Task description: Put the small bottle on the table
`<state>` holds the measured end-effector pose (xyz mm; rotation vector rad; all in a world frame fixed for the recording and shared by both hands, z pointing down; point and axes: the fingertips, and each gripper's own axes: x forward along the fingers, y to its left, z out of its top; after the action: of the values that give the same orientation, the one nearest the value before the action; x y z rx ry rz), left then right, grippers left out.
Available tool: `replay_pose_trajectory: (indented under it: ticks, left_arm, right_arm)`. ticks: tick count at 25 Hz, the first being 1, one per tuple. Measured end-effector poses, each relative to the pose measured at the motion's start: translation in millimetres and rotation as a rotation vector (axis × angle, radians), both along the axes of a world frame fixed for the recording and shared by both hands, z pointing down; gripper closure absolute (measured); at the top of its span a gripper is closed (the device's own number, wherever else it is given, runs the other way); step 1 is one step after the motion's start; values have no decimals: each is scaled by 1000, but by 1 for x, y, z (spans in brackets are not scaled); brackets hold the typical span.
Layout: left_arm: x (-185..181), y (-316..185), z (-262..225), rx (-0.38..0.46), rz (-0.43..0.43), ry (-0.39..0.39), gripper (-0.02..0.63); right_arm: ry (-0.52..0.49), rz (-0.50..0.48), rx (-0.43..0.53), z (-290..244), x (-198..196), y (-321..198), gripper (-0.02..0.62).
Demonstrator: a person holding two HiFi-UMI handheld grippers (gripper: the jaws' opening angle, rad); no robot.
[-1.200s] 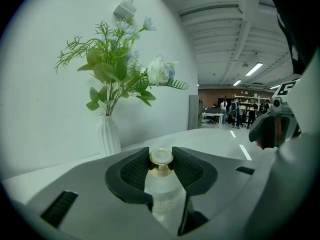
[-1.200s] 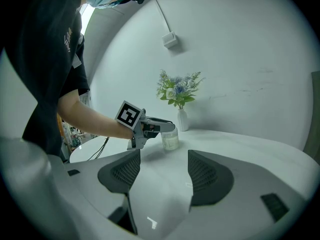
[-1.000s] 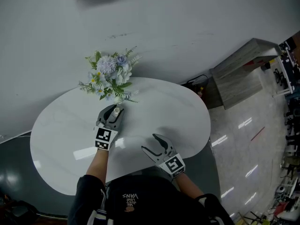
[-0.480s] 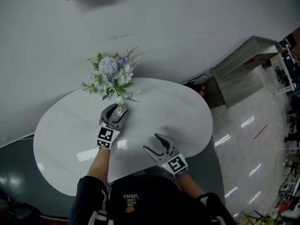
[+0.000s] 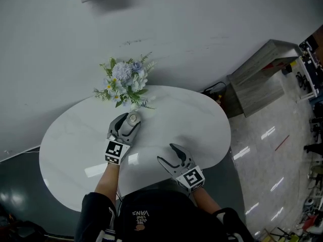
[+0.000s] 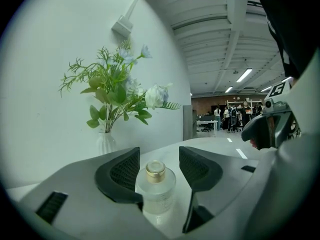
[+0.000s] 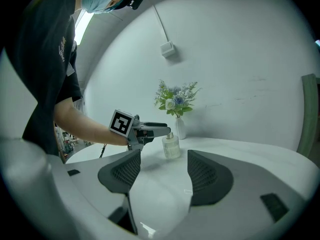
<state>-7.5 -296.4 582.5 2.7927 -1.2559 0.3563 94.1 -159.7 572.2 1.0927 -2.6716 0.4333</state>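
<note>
at the bottom of the head view the right gripper (image 5: 170, 155) is held over the near edge of the table (image 5: 70, 145), its jaws spread wide with nothing between them. a little higher, mid frame, the left gripper (image 5: 129, 120) is seen with its jaws loose and apart. the small bottle (image 6: 155, 194) is stood on the table between them, and a thin gap is seen by the right jaw. the bottle is upright, its long axis up and down, its gold cap pointed up. so the putting down looks done, and only pulling the gripper away is left. behind, toward the upper left, flowers (image 5: 126, 79) are kept in a white vase (image 6: 106, 143).
</note>
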Motion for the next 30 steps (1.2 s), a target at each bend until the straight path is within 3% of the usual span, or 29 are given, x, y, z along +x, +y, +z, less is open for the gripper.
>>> replay_pose_trajectory:
  ticks: [12,27,30]
  left_arm:
    - [-13,49,-36,52,35,-19,373]
    - [-28,113,-81,102,76,25,496]
    - [-32,127,-87,106,85,39,513]
  right_arm:
    - [-5,42,61,-19,-11,5,331]
    - [7,72,118,-36,-36,30,334]
    - [7,87,136,-41,-41,35,371]
